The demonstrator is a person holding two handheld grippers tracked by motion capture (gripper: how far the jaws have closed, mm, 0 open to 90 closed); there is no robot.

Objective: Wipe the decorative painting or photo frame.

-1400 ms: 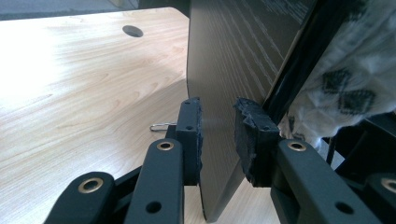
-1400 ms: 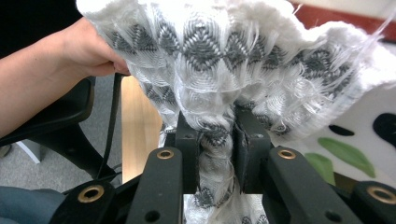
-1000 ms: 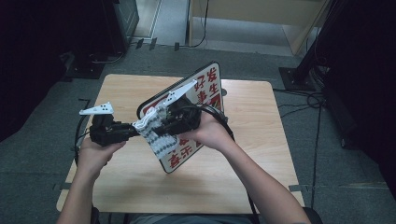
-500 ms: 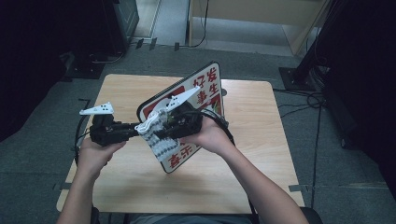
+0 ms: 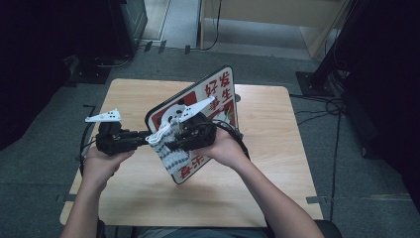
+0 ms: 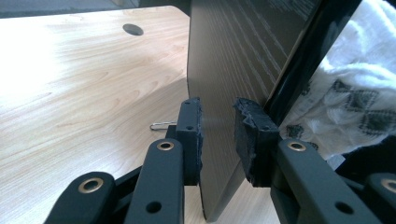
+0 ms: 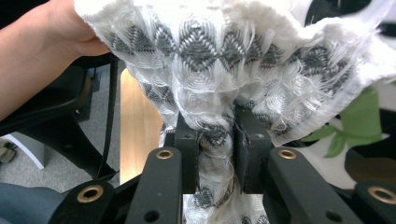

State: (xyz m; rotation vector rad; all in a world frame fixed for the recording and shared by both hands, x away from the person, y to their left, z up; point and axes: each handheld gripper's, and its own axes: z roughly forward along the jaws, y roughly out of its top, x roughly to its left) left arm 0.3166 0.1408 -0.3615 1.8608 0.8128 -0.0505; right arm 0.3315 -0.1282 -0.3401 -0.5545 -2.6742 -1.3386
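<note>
**Board tilted, cloth pinched**

I see the left gripper (image 5: 141, 139) clamped on the left edge of the sign board (image 5: 218, 94), which stands tilted over mid-table (image 5: 267, 173). My right gripper (image 7: 216, 140) is squeezed tight on a white patterned cloth (image 7: 233, 51), pressed against the board's printed face.

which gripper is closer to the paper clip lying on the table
Left. The left gripper holds the sign board's edge with the paper clip just beyond its jaw. The right gripper is on the board's far side, clamping the cloth.
</note>
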